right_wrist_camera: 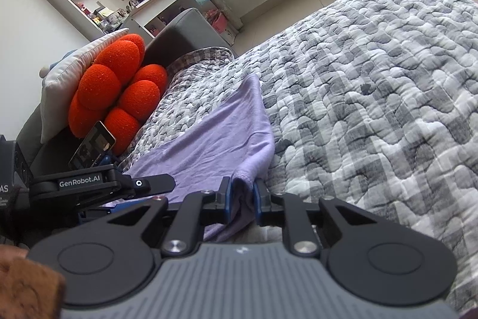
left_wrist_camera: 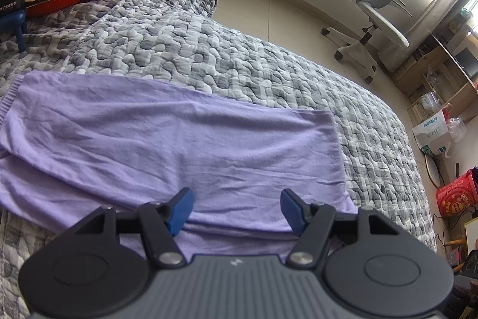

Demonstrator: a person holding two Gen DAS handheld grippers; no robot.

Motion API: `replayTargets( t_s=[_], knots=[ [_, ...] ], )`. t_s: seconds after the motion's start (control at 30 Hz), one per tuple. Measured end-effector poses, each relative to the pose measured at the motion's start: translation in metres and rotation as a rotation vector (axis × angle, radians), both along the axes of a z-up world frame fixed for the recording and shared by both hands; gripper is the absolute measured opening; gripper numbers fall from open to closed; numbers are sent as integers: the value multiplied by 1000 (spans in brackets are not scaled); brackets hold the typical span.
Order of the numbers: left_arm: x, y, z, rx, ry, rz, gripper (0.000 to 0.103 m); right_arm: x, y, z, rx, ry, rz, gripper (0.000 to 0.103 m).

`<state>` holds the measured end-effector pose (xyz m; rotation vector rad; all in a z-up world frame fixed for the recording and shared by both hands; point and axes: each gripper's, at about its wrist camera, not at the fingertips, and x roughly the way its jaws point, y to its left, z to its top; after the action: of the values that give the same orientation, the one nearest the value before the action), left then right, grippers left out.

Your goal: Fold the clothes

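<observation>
Spread across the grey checked quilt before you lies the lilac garment, your left gripper hovering over its near edge with jaws released, while your right gripper is clenched on a bunched corner of it.

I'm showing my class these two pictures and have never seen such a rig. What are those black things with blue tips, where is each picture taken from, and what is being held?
No robot: a person holds a two-finger gripper in each hand, each with a camera looking along its jaws. One view shows the left gripper, jaws open, over a purple garment spread on a grey quilt. The other shows the right gripper, jaws pinching a bunched edge of the garment. A red cushion and a phone sit beyond.
</observation>
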<state>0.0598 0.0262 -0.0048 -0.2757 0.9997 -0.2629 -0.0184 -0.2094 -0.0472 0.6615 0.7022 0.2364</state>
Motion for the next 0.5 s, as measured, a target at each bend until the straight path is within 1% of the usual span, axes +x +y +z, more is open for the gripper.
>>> replayTargets(
  t_s=[0.17,0.33,0.5],
  knots=[
    [1,3,0,-18,6,9,66,-2,0,-2,11,0,-6,23],
    [1,2,-1,-14,6,9,66,-4,-2,-1,23,-16,-9,23],
    [0,-2,-1,3,-1,2,67,-3,-8,-4,46,-5,-18,23]
  ],
)
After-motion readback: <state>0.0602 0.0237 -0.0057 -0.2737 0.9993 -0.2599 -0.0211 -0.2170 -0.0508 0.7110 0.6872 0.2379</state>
